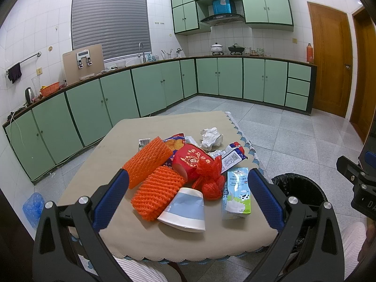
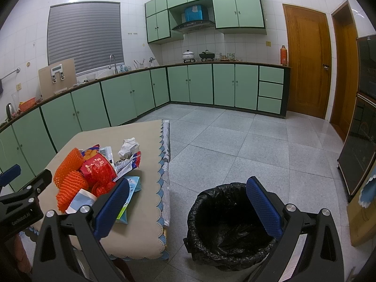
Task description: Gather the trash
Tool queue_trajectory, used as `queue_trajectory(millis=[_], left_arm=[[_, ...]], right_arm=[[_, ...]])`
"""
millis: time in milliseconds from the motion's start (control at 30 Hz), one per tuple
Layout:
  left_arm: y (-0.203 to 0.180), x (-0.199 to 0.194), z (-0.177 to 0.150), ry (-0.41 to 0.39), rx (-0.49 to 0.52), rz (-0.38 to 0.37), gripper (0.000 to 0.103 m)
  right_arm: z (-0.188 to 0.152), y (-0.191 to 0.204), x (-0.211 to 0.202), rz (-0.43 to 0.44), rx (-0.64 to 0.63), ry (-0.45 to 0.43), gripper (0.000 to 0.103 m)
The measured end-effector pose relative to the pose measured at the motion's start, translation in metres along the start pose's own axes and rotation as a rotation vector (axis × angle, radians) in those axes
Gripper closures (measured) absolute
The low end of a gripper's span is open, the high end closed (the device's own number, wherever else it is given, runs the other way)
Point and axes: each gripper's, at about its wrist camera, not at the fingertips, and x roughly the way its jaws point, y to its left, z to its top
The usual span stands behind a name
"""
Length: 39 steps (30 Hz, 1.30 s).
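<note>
- Nothing looks collected yet: the whole heap of rubbish sits on the beige-clothed desk, bunched toward its right edge and near corner.
- In the heap I can pick out two orange foam fruit nets, one behind the other, a white-and-blue paper cup on its side nearest the front edge, a red paper tub with gold print, and a red mesh bag bunched against it.
- A blue-and-white milk carton with a cow picture lies closest to the right edge; behind it are a blue-and-white snack wrapper and a crumpled white tissue, farther back than the rest.
- The bin with a black plastic liner stands on the floor just beside the desk's right edge. Its inside is dark; I cannot make out any rubbish in it.
- The left claw hangs spread wide over the front of the heap, holding nothing, its blue pads either side of the cup and nets.
- The right claw is also spread wide and empty, poised above the bin, with its left pad over the desk's near right corner.
- By my reckoning the job is at its very start: every piece remains to be lifted and dropped in.
</note>
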Motion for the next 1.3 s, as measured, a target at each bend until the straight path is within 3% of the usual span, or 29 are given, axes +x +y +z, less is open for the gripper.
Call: queue_trajectory(millis=[1133,1300], left_arm=[[0.002,0.001,-0.001,0.005,-0.001,-0.003,0.005],[0.008,0.015,-0.002,0.011,0.003,0.012,0.005]], right_arm=[[0.001,0.001,0.007,-0.001,0.000,-0.001,0.006],[0.007,0.001,0.018,0.004,-0.001,0.011,0.006]])
